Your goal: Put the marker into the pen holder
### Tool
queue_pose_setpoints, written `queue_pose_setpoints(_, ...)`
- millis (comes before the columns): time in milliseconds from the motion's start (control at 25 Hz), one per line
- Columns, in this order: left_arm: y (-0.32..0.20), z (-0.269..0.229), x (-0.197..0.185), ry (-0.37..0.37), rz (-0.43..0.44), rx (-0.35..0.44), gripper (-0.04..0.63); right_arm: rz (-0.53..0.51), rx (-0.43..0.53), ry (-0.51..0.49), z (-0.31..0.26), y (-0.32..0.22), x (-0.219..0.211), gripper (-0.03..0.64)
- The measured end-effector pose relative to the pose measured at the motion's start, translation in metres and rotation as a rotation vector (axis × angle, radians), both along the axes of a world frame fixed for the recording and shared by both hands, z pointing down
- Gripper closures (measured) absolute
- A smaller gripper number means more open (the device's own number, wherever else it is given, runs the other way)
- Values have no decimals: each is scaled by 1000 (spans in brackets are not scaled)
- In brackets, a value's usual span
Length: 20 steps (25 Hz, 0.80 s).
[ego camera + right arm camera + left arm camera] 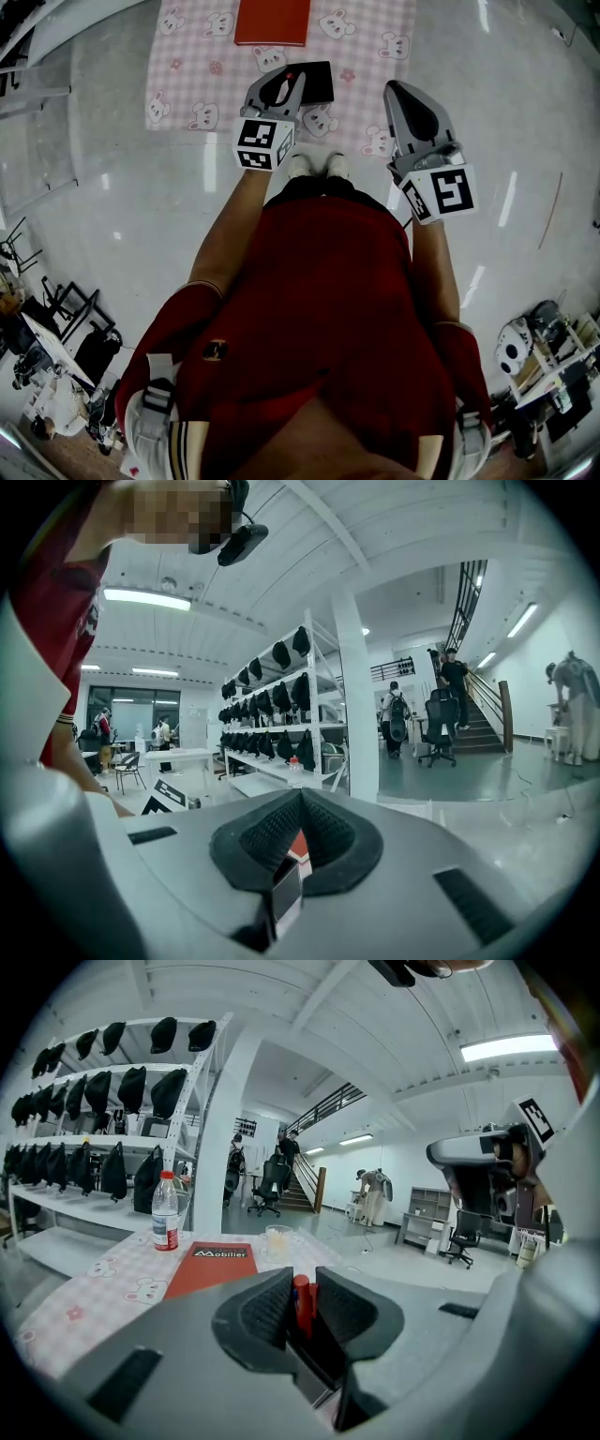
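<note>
My left gripper (302, 1299) is shut on a red marker (302, 1305) that stands upright between its dark pads. From the head view, the left gripper (281, 82) hangs over the near edge of a table with a pink checked cloth (192, 66), and the marker's red tip (288, 75) just shows. A clear plastic cup (277, 1241) stands on the cloth beyond a red book (214, 1265). My right gripper (298, 829) has its jaws pressed together with nothing in them. It is held off the table's right edge (394, 89).
A water bottle (165, 1211) stands at the left of the red book (272, 21). A flat black object (317, 82) lies on the cloth beside the left gripper. Shelves of black bags (94, 1101) line the left wall. People stand near stairs (281, 1162) far off.
</note>
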<state>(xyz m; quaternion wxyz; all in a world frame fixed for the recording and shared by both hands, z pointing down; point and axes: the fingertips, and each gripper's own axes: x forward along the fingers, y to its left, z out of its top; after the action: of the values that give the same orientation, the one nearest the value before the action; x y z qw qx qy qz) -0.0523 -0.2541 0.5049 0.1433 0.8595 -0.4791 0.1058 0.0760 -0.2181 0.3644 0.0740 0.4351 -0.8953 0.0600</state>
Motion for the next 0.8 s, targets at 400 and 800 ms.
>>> queue_pose_setpoints(400, 1, 18, 5, -24, 17, -31, 517, 16, -14, 12, 5, -2, 6, 618)
queue_pose_setpoints(800, 1, 29, 8, -37, 24, -36, 517, 24, -20, 17, 9, -1, 12, 618)
